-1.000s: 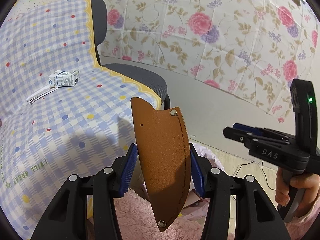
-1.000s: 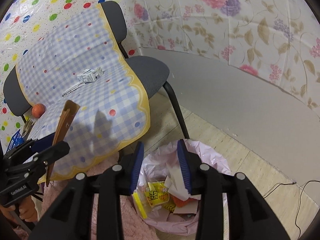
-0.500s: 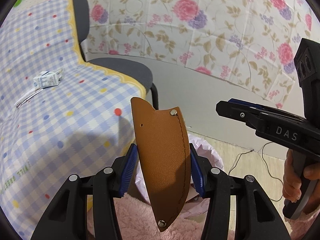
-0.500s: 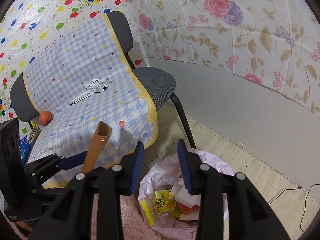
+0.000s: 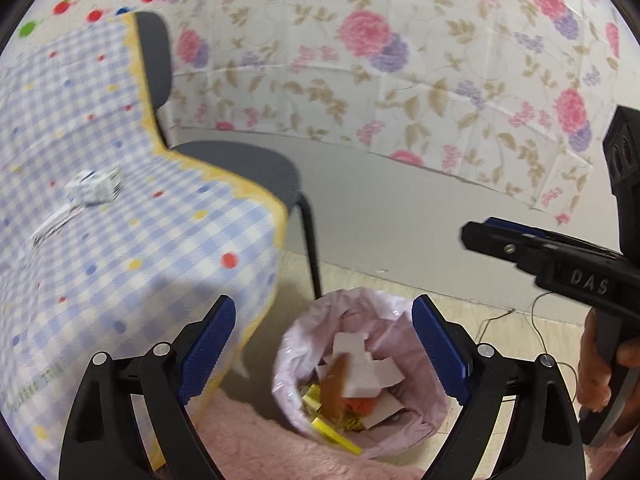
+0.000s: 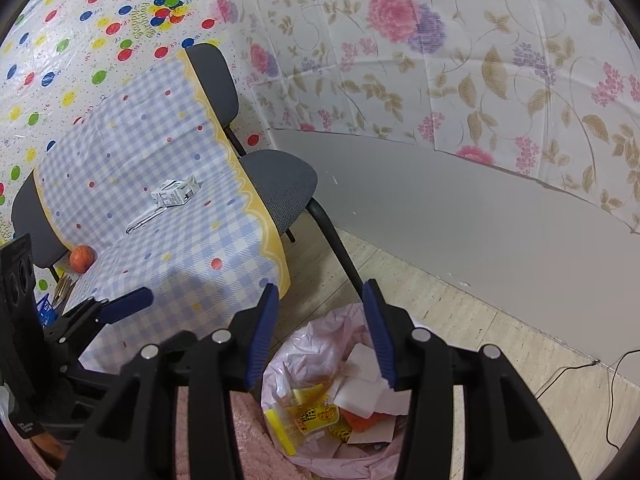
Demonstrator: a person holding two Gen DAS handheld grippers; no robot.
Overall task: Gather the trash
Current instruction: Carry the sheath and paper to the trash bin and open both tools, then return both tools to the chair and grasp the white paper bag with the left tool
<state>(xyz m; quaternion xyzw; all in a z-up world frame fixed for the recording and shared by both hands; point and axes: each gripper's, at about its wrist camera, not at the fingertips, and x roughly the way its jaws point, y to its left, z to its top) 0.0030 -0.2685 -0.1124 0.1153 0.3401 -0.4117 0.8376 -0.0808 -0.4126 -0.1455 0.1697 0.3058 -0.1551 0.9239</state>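
My left gripper (image 5: 323,334) is open and empty above the pink-lined trash bin (image 5: 416,404). A brown leather sheath (image 5: 334,386), blurred, is in the bin among white paper and yellow wrappers. My right gripper (image 6: 320,326) is open and empty, also over the bin (image 6: 280,360). The left gripper shows at the left of the right wrist view (image 6: 120,308). A small white carton (image 6: 176,192) and a thin white strip (image 6: 144,220) lie on the checked cloth over the chairs; the carton also shows in the left wrist view (image 5: 94,190).
Two grey chairs (image 6: 280,184) carry a blue checked cloth (image 6: 168,256). An orange fruit (image 6: 82,258) sits at the cloth's left edge. Pink fluffy rug (image 5: 260,448) lies under the bin. A floral wall covering and a floor cable (image 6: 576,372) are to the right.
My left gripper opened and let go of the brown sheath, which dropped into the bin. Both grippers shifted right, over the bin.
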